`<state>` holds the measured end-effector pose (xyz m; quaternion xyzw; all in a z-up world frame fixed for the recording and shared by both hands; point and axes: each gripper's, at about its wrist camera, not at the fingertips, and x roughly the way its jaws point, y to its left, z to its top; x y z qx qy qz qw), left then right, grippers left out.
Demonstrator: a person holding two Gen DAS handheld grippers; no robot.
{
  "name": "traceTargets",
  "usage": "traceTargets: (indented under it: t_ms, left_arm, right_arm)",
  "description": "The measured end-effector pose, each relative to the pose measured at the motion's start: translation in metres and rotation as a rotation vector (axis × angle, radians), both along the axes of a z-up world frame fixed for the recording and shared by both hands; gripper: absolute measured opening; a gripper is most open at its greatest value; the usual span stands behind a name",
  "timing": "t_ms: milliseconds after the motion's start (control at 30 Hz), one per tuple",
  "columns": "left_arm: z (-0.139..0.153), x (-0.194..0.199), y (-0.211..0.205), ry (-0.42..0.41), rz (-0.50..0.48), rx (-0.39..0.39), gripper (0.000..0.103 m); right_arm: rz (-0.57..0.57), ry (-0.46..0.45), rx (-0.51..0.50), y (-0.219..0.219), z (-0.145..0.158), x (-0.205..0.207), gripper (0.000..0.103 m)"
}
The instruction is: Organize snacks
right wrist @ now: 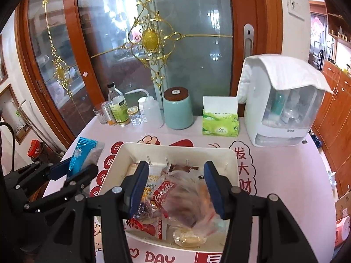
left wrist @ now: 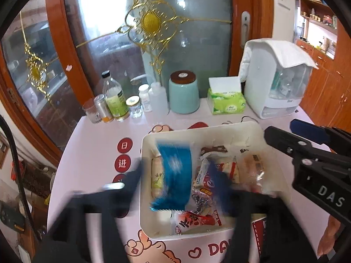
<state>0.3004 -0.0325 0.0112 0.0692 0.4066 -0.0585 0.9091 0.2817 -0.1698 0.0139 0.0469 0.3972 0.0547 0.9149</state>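
A white bin (left wrist: 197, 129) (right wrist: 175, 148) holding several wrapped snacks stands on the pink printed table. My left gripper (left wrist: 177, 179) hangs over the bin's left half, jaws wide apart. A blurred blue packet (left wrist: 175, 171) is loose between them, touching neither finger. In the right wrist view the left gripper (right wrist: 73, 171) is left of the bin with the blue packet (right wrist: 82, 151) at its tips. My right gripper (right wrist: 175, 184) (left wrist: 278, 128) stands over the bin's right half, jaws apart. A blurred clear bag (right wrist: 186, 201) (left wrist: 252, 166) lies below, between its pads.
Along the back edge stand several bottles and glasses (left wrist: 114, 100), a teal jar (left wrist: 183, 94), a green tissue pack (left wrist: 226, 100) and a white appliance under a cloth (left wrist: 276, 83). A glass door is behind them. A hand (left wrist: 329, 241) shows at the lower right.
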Motion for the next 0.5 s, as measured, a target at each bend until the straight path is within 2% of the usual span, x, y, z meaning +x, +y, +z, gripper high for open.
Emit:
traceTargets:
  t_ms: [33,200,500]
  left_arm:
    - [-0.002,0.0,0.001,-0.003,0.011,0.001,0.097]
    - [-0.013,0.005,0.004,0.033,0.014,0.0,0.098]
    - [-0.03,0.006,0.007,0.108,0.013,-0.027,0.098]
  right_arm:
    - [-0.003,0.005,0.002,0.0,-0.002,0.001,0.053]
    - [-0.007,0.015,-0.006,0.001,-0.008,0.002,0.061]
    - [-0.017,0.071,-0.009,-0.001,-0.021,0.003,0.062]
